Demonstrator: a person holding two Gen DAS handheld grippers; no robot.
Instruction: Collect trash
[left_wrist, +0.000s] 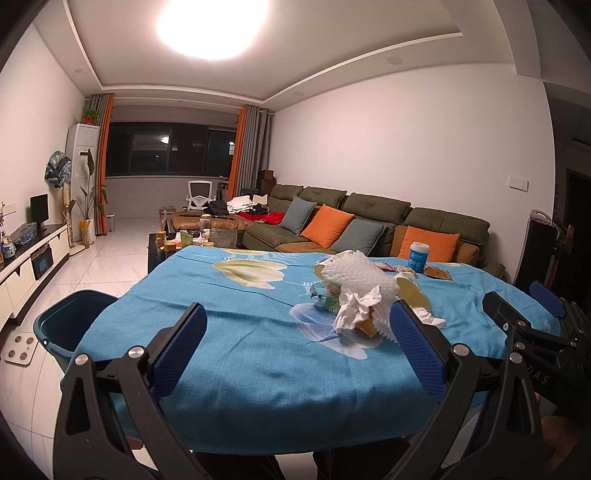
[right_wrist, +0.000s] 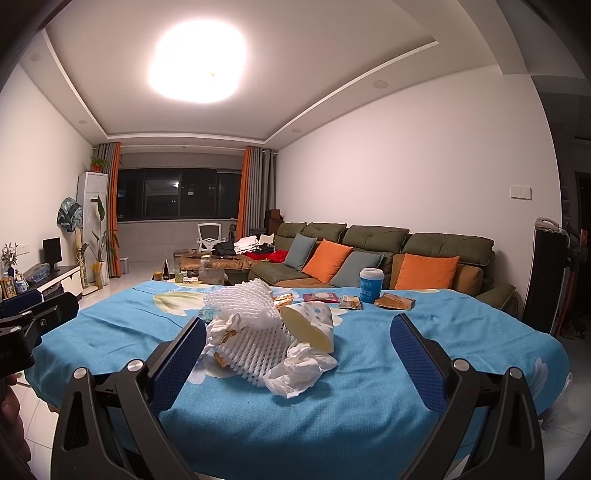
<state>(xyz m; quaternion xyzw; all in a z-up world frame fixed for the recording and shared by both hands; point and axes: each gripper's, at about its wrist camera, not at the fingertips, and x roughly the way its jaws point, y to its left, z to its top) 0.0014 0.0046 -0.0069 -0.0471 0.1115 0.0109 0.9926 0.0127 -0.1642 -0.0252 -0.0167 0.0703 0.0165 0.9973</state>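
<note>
Trash sits heaped near the middle of the table, on a blue floral tablecloth (left_wrist: 229, 354): white foam fruit netting (right_wrist: 255, 343) draped over the pile, a crumpled white tissue (right_wrist: 299, 373) at its near side, a tipped paper cup (right_wrist: 310, 325) with its pale inside facing out, and a bit of brown paper poking from under the netting. Both claws hover over the near edge of the table with their blue-padded fingers spread wide and nothing between them. The left gripper (left_wrist: 299, 350) has the pile just ahead and toward its right finger, whose tip overlaps the netting in the left wrist view, though I cannot tell if it touches. The right gripper (right_wrist: 299, 358) has the same heap ahead between its fingers, closer to the left one, with the tissue nearest. Toward the far edge stand a blue-and-white lidded cup (right_wrist: 370, 285) and, beside it, a few flat snack wrappers (right_wrist: 394, 302). A dark teal bin (left_wrist: 70, 321) stands on the tiled floor off the table's left edge. Beyond the far edge runs a green sofa (left_wrist: 373, 218) with orange and grey cushions.
</note>
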